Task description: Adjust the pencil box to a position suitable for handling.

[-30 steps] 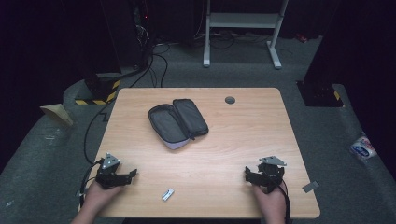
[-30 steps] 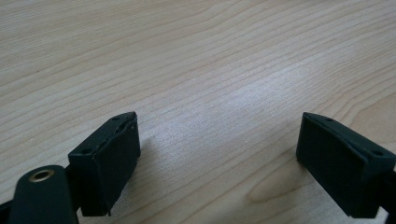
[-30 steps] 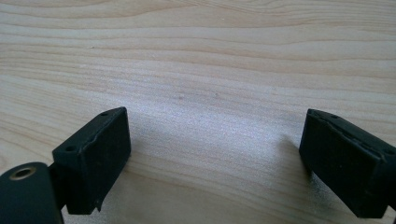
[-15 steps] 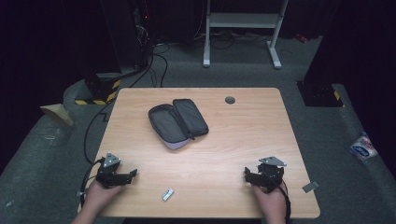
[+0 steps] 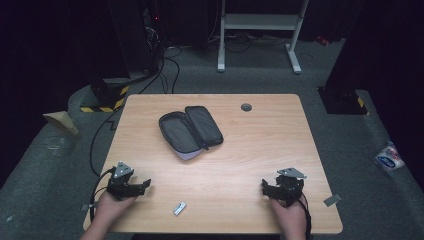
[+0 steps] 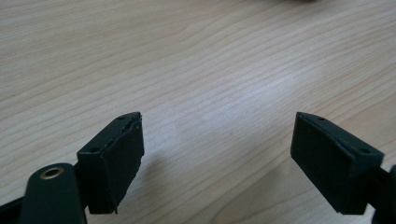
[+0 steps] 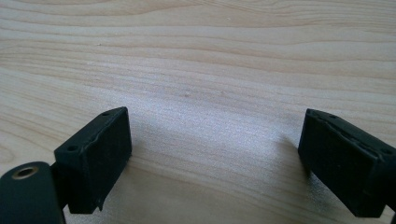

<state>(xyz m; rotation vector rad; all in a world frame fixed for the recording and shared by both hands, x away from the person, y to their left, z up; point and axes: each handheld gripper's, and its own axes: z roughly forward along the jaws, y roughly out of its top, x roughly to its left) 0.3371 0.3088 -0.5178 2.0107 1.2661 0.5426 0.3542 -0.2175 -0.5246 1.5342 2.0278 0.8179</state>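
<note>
1. We have the left gripper (image 5: 141, 184) low at the near left corner of the table (image 5: 260, 150), jaws spread wide and nothing between them; the left gripper view shows bare wood past its pads (image 6: 116, 163).
2. Our right gripper (image 5: 265, 187) sits at the near right, jaws likewise apart and empty, only wood grain ahead.
3. The small silver stick (image 5: 179, 208), nearest our left gripper, lies flat near the front edge, just to the right of it, untouched.
4. The open pouch (image 5: 191, 131) waits mid-table, unzipped and spread flat, well apart from both grippers.
5. We judge nothing done yet: no grasp, nothing in the pouch.
6. A dark round grommet (image 5: 246, 107) sits far back; nothing blocks the way to stick or pouch.
</note>
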